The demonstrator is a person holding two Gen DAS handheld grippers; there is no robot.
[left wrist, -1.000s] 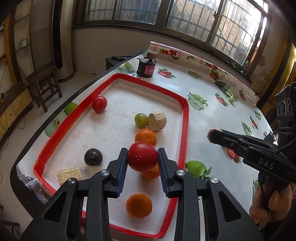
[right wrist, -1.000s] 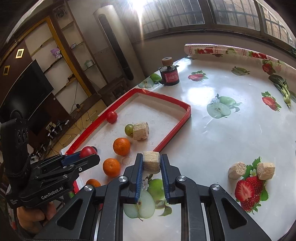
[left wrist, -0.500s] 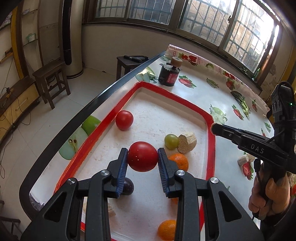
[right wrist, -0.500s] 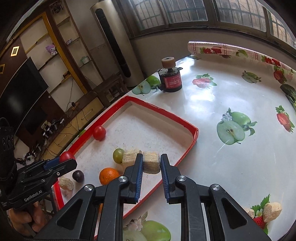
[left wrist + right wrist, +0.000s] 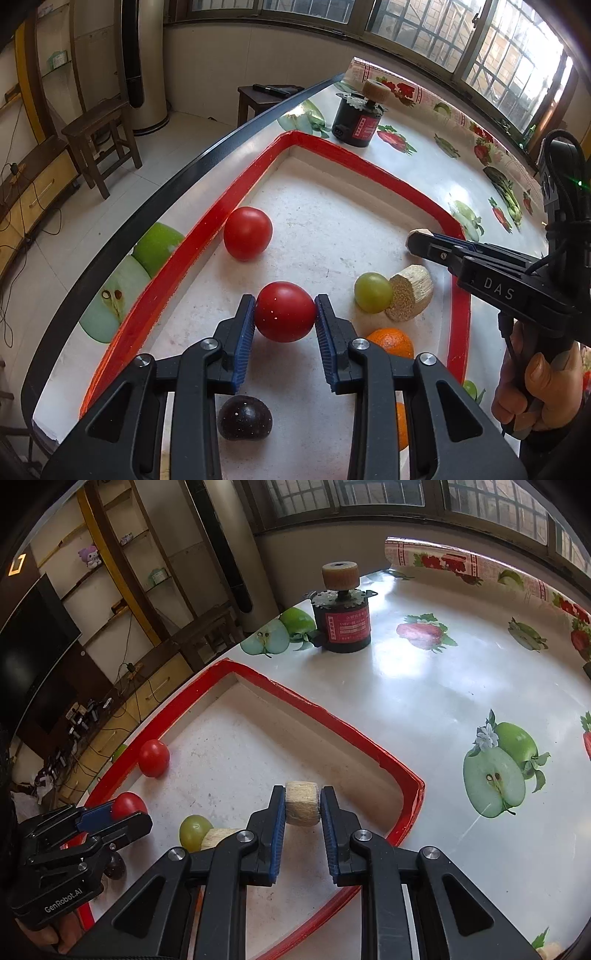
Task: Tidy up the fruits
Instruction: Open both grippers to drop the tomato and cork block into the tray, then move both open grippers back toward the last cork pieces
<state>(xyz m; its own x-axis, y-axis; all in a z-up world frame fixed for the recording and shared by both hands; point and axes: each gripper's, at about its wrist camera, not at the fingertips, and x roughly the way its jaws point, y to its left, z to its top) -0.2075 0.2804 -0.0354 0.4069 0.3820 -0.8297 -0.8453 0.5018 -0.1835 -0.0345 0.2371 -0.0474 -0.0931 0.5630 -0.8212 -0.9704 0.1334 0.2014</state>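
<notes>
The left gripper [image 5: 284,314] is clamping a red tomato [image 5: 285,311], hanging over the red-rimmed tray [image 5: 192,258]; its twin tomato [image 5: 247,232] is lying just ahead by the left rim. The right gripper [image 5: 303,805] is pinching a tan block [image 5: 302,802] over the tray's right half, having crossed in from the tablecloth a second ago; the left has pushed deeper too.

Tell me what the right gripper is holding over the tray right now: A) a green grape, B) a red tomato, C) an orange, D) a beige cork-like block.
D: the right gripper is shut on the beige cork-like block, pinched between its blue pads above the red-rimmed tray; the red tomato sits in the left gripper.
</notes>
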